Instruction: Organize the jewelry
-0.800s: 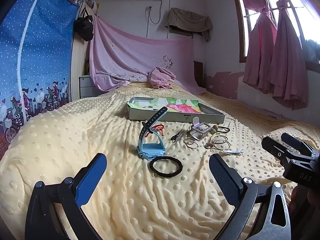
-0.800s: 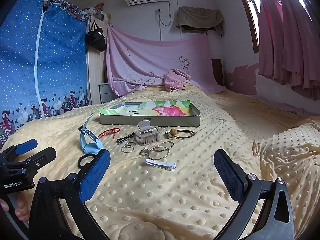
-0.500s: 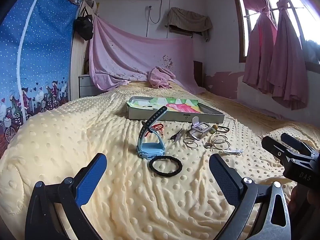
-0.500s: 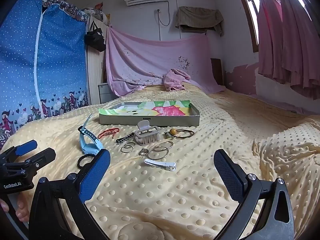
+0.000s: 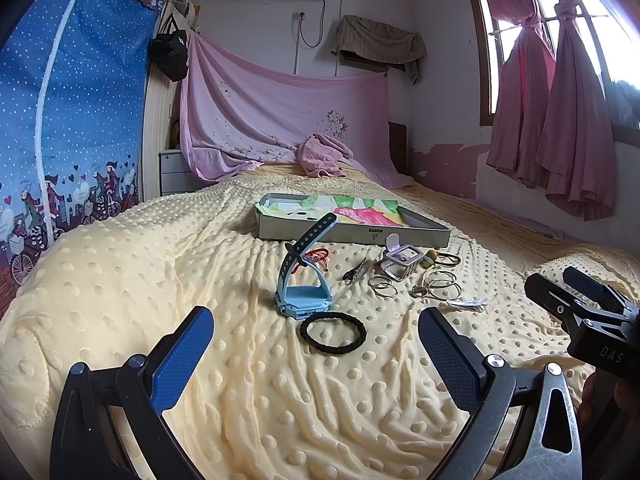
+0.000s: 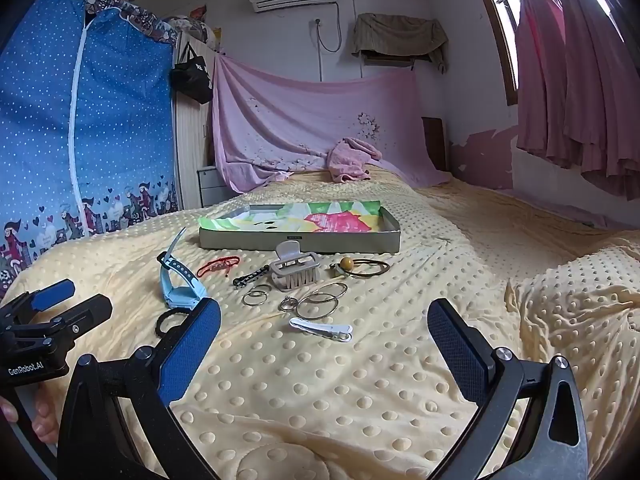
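Both sets of jaws released, empty. Left gripper (image 5: 316, 354): hair tie (image 5: 333, 332) at 12 o'clock; pinch one edge, lift to tray (image 5: 352, 236).

low wrist views, side by side, sharing tray (image 5: 352, 236)

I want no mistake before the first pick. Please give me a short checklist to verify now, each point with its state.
1. Left tongs open and holding nothing: ok.
2. Right tongs open and holding nothing: ok.
3. Box on the blanket, top open, only coloured paper visible inside: ok.
4. Black hair tie lies flat just ahead of the left tongs, nothing on top of it: ok.
5. White clip lies apart from the hoop rings, free for the right tongs: ok.
6. Small ring separate from the hoop rings: cannot tell, they look touching.
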{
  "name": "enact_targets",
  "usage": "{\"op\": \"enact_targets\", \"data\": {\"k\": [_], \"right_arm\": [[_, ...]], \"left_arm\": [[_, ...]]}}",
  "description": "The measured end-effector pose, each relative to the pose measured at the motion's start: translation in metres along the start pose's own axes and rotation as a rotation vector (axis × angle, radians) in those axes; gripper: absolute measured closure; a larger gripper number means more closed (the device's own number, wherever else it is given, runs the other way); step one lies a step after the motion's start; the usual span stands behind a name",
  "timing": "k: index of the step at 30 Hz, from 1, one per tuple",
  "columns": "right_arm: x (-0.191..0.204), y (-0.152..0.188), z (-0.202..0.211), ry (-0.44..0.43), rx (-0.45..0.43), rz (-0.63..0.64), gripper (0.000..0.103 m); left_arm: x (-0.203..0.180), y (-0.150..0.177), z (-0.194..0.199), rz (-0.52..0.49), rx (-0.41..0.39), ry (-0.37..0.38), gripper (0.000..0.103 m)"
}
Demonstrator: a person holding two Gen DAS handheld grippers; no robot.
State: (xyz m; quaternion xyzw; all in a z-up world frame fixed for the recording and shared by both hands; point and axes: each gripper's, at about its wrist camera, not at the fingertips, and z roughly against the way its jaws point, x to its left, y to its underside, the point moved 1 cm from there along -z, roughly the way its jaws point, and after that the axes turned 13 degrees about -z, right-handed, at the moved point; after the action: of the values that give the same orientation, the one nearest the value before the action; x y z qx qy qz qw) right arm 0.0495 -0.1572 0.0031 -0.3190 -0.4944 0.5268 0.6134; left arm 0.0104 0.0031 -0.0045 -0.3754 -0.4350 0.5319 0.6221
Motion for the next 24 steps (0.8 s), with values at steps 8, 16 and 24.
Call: {"op": "enact_targets", "data": {"k": [8, 16, 24], "right_arm": [[0.0016, -0.0001, -0.0009, 0.004, 0.000, -0.002, 0.001], [0.0001, 0.0002, 0.0001, 0.002, 0.000, -0.002, 0.001], [0.0007, 0.0003, 0.0000, 0.002, -0.001, -0.002, 0.001]], "left_arm": [[-0.0046, -0.0015, 0.0028, -0.017, -0.007, -0.005, 0.000], [-0.0053, -0.0016, 0.0032, -0.016, -0.007, -0.005, 0.000], [-0.0047, -0.0016, 0.0031, -0.015, -0.008, -0.005, 0.000]]}}
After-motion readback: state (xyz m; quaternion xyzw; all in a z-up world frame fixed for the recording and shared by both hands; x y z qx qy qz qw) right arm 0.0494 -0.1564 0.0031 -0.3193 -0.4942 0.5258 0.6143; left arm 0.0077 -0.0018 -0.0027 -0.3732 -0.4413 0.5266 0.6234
